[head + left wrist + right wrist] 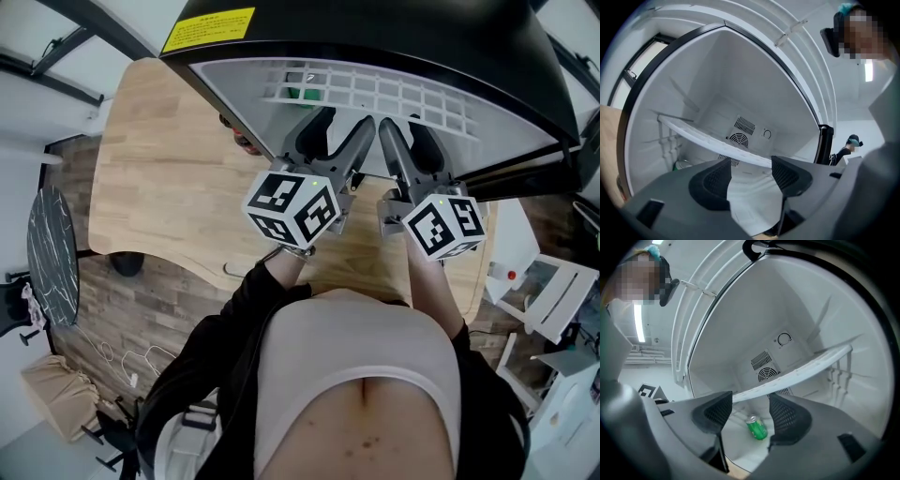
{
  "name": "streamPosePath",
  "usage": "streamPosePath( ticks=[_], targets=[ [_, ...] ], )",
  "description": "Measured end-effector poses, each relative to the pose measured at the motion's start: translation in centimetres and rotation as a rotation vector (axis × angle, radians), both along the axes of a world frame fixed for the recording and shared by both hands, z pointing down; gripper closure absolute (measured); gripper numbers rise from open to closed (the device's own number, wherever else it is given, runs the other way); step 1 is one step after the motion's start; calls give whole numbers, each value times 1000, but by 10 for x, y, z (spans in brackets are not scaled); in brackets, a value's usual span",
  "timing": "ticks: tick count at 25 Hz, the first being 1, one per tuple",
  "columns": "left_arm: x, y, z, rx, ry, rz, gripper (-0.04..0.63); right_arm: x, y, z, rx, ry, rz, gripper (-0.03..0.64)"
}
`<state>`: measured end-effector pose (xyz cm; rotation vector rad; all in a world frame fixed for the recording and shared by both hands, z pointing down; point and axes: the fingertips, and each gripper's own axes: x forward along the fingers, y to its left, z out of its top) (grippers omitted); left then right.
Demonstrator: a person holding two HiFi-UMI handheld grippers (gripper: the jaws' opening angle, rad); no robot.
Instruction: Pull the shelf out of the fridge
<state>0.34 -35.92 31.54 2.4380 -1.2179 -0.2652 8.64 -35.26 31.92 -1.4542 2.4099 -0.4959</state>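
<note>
The left gripper (751,171) and right gripper (750,411) point side by side into the open fridge (375,37); both have their jaws spread wide, clamping nothing; the white shelf (806,369) is inside the fridge on its side rails, its front edge crossing just past both sets of jaw tips; a green can (757,427) lies below it; the fridge stands on a wooden table (169,178).

The hand-held gripper (751,176) points into the open fridge (740,79) with its jaws wide apart and nothing pressed between them. The white shelf (717,140) slants across the interior just beyond the jaw tips. A round vent (739,139) sits on the back wall. A strip of wooden surface (607,126) shows at the left.
</note>
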Motion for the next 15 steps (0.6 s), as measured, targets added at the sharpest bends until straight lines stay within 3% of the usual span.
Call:
streamPosePath(
  ticks=[4, 15],
  targets=[
    [-2, -5, -3, -24, 63, -4, 324, -1, -2, 0, -1, 12, 2, 368],
    [-3, -19, -4, -53, 125, -11, 323, 2, -16, -2, -15, -67, 22, 356]
  ],
)
